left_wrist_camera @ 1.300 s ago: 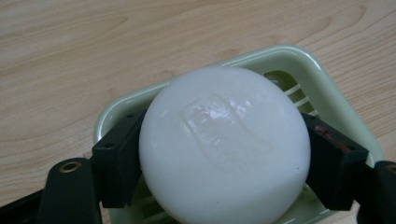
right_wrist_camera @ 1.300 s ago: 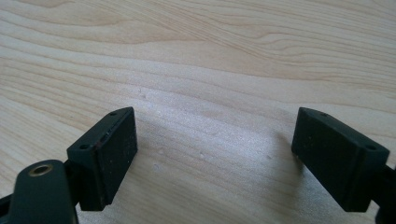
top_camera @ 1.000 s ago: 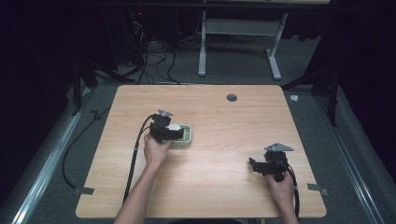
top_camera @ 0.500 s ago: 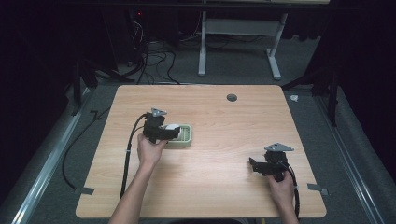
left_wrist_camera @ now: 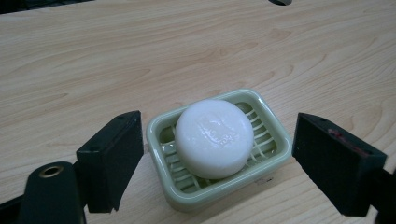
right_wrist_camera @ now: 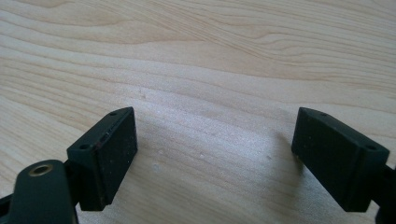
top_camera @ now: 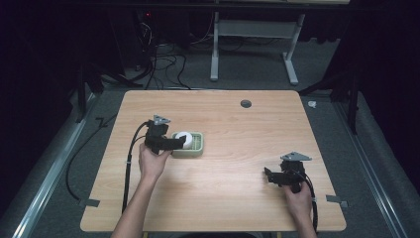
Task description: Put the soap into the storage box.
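Soap (left_wrist_camera: 214,137) lies in green dish (left_wrist_camera: 273,151), left of worktop (top_camera: 237,124) middle. Left claw (left_wrist_camera: 217,161) spread wide, jaws flanking dish, touching nothing. Right claw (right_wrist_camera: 215,158) also spread wide, empty, over bare wood near right front corner.

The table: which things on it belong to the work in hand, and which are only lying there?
In use:
- soap, white, lying in the dish
- dish, green, between the open jaws of the left gripper

Lying about:
- right gripper, open over bare table
- dark round hole near the table's far edge
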### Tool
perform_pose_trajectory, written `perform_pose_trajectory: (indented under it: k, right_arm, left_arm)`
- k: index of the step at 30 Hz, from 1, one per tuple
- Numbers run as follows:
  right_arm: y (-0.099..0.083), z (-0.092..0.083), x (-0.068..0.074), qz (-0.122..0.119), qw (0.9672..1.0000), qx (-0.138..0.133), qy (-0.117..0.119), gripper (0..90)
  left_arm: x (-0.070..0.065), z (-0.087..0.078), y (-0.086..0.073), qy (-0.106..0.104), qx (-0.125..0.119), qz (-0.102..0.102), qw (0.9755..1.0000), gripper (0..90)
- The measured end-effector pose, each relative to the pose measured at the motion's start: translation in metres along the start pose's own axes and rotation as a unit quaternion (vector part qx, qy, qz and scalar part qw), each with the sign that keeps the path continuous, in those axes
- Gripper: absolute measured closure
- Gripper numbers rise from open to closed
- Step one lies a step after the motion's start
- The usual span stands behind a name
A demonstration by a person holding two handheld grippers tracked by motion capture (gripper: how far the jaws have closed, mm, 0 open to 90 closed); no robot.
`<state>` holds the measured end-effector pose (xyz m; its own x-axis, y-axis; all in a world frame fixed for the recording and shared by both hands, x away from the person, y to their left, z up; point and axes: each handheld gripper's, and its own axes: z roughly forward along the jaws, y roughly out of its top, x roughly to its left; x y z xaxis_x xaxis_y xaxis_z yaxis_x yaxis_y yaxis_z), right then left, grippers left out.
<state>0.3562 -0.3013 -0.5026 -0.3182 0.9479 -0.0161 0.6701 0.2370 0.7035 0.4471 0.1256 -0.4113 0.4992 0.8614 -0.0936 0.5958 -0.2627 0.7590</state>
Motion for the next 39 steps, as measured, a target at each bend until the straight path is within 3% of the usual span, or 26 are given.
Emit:
perform_pose_trajectory:
  k: [13, 30, 39]
  right_arm:
    - [0.000, 0.000, 0.000, 0.001, 1.0000, 0.001, 0.000, 15.1]
    - [0.000, 0.000, 0.000, 0.000, 1.0000, 0.001, 0.000, 15.1]
    - [0.000, 0.000, 0.000, 0.001, 1.0000, 0.001, 0.000, 15.1]
  left_arm:
    - [0.005, -0.022, -0.007, -0.001, -0.013, -0.009, 0.9999, 16.9]
    - [0.006, -0.049, -0.014, 0.003, -0.025, -0.001, 0.9997, 17.0]
    - [0.006, -0.061, -0.020, 0.004, -0.033, -0.007, 0.9994, 16.9]
